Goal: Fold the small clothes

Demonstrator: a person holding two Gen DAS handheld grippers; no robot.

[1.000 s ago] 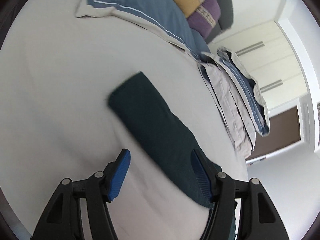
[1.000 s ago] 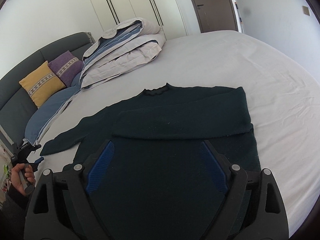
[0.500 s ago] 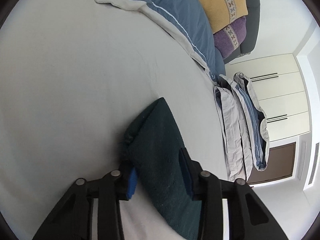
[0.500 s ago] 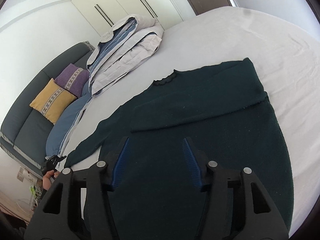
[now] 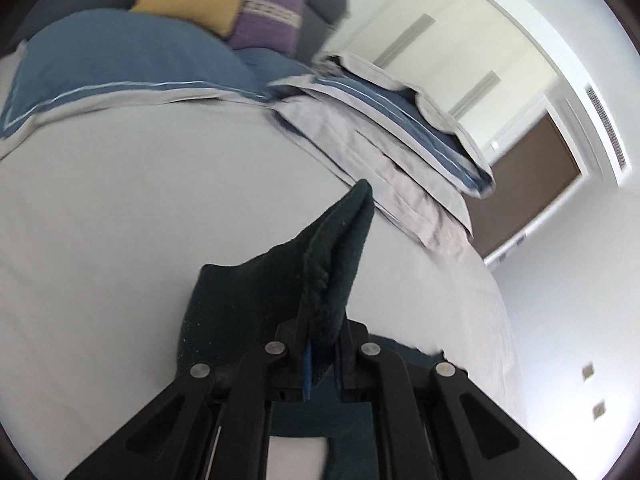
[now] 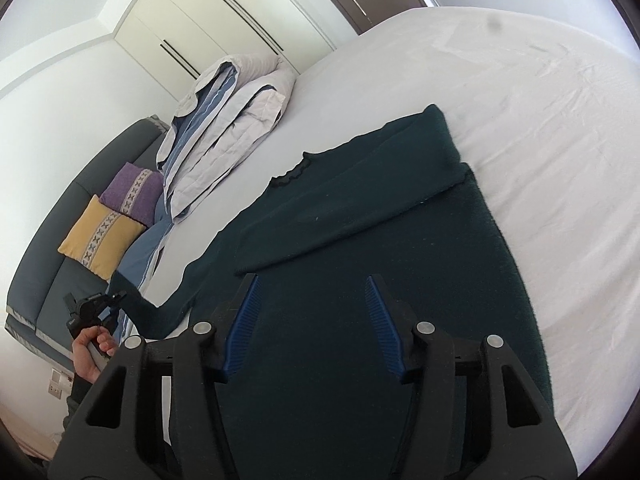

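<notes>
Your left hand-held gripper [image 5: 320,336] has just pinched tight on the dark green sweater's sleeve [image 5: 336,248], cuff lifted off the bed [image 5: 100,208]. Your right hand-held gripper [image 6: 312,320] hangs with jaws partly apart, gripping nothing, with the sweater [image 6: 360,240] lying flat right under and ahead of it.

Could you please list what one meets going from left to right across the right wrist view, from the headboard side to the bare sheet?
Yellow cushion → purple cushion → folded duvet → dark green sweater → white bedsheet.
</notes>
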